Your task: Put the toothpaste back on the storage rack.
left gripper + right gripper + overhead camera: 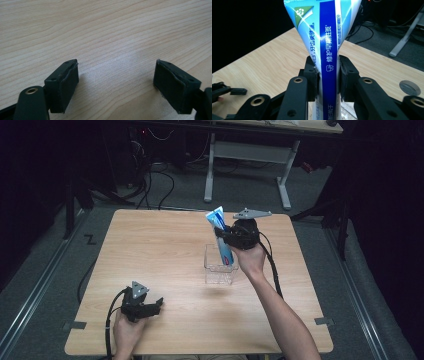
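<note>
The right gripper [226,234] is clamped on a toothpaste tube [222,239], right of centre in the high view. The tube's long axis runs near upright, crimped end uppermost, lower end inside the clear plastic holder [219,268] directly below. Judged next move: a straight vertical travel along that axis. The left gripper [159,304], at lower left, rests with jaws apart and empty, well away from the holder. The tube's cap is hidden behind the jaws and holder wall.
</note>
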Demonstrator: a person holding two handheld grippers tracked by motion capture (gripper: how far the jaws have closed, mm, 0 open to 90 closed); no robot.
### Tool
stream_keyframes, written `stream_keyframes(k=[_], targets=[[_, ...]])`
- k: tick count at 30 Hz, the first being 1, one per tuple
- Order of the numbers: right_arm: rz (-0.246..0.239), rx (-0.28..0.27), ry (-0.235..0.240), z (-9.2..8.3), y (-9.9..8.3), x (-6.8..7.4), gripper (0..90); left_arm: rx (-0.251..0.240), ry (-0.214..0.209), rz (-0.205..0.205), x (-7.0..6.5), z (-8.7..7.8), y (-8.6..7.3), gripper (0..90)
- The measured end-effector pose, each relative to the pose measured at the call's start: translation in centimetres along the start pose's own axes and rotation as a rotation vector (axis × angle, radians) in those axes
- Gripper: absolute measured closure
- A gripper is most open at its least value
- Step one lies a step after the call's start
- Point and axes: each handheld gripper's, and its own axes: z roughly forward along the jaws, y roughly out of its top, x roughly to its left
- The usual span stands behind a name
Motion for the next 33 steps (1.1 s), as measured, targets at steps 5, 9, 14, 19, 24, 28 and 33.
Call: stream_keyframes(k=[5, 9, 14, 19, 24, 28, 33], targets=[[0.019, 0.008, -0.017, 0.9, -0.4, -0.5, 71.7, 0.0, 0.001, -0.001, 0.0, 0.0, 0.0, 20.4], [0.021, 0.017, -0.029, 1.2, -0.5, -0.6, 71.7, 0.0, 0.001, -0.001, 0.0, 0.0, 0.0, 20.4], [0.031, 0.029, -0.037, 1.5, -1.0, -1.0, 71.5, 0.002, 0.0, -0.001, 0.0, 0.0, 0.0, 20.4], [0.045, 0.045, -0.04, 1.8, -1.7, -1.4, 71.5, 0.001, 0.002, -0.002, 0.0, 0.0, 0.0, 20.4], [0.048, 0.05, -0.038, 1.8, -2.0, -1.5, 71.5, 0.001, 0.002, -0.003, 0.0, 0.0, 0.0, 20.5], [0.047, 0.06, -0.034, 1.8, -2.3, -1.5, 71.4, 0.002, 0.004, -0.004, 0.0, 0.0, 0.0, 20.5], [0.05, 0.07, -0.034, 1.9, -2.8, -1.6, 71.4, 0.002, 0.005, -0.006, -0.1, 0.0, 0.0, 20.6]])
